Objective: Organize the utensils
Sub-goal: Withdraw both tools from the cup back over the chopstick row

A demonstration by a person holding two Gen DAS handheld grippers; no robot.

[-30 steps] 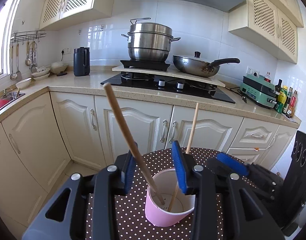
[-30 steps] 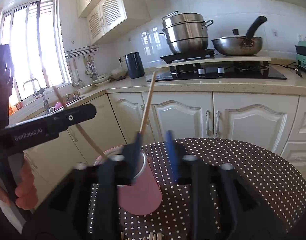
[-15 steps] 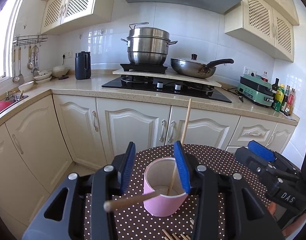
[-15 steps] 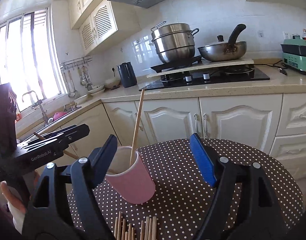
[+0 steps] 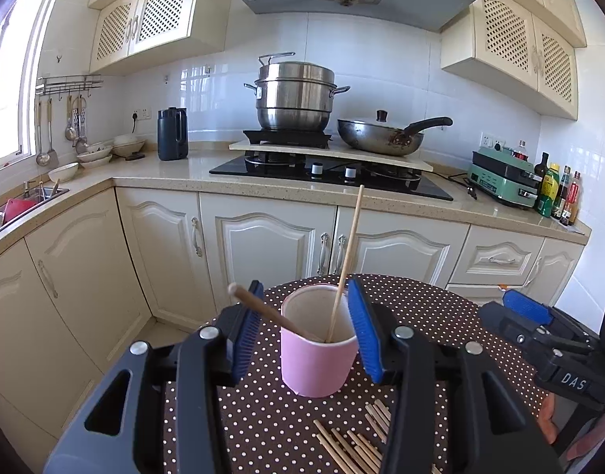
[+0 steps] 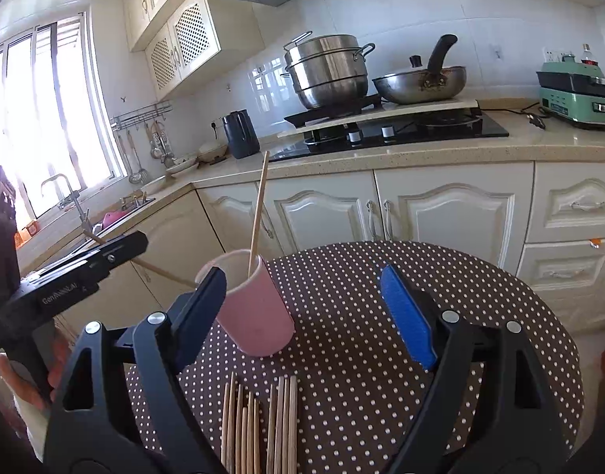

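Observation:
A pink cup (image 5: 314, 355) (image 6: 259, 312) stands on the round polka-dot table (image 5: 421, 304) (image 6: 361, 276). Two wooden chopsticks are in it: one nearly upright (image 5: 347, 252) (image 6: 259, 205), the other leaning out over the rim to the left (image 5: 262, 312) (image 6: 160, 272), past my left finger. My left gripper (image 5: 305, 331) (image 6: 116, 249) frames the cup, its jaws opening, pads clear of the cup. My right gripper (image 6: 304, 312) (image 5: 507, 314) is wide and still opening, with the cup beside its left finger and nothing gripped. Several loose chopsticks (image 5: 353, 442) (image 6: 259, 426) lie on the table in front.
Cream kitchen cabinets and a counter (image 5: 262, 185) run behind the table, with a hob, a steel pot (image 5: 296, 94) and a wok (image 5: 381, 138). A sink (image 6: 116, 213) sits at the left under the window. A hand (image 6: 14, 379) holds the left gripper's handle.
Both grippers pulled back from the cup. The left one let go of its chopstick, which tipped over and now leans out of the cup. The right jaws spread wide.

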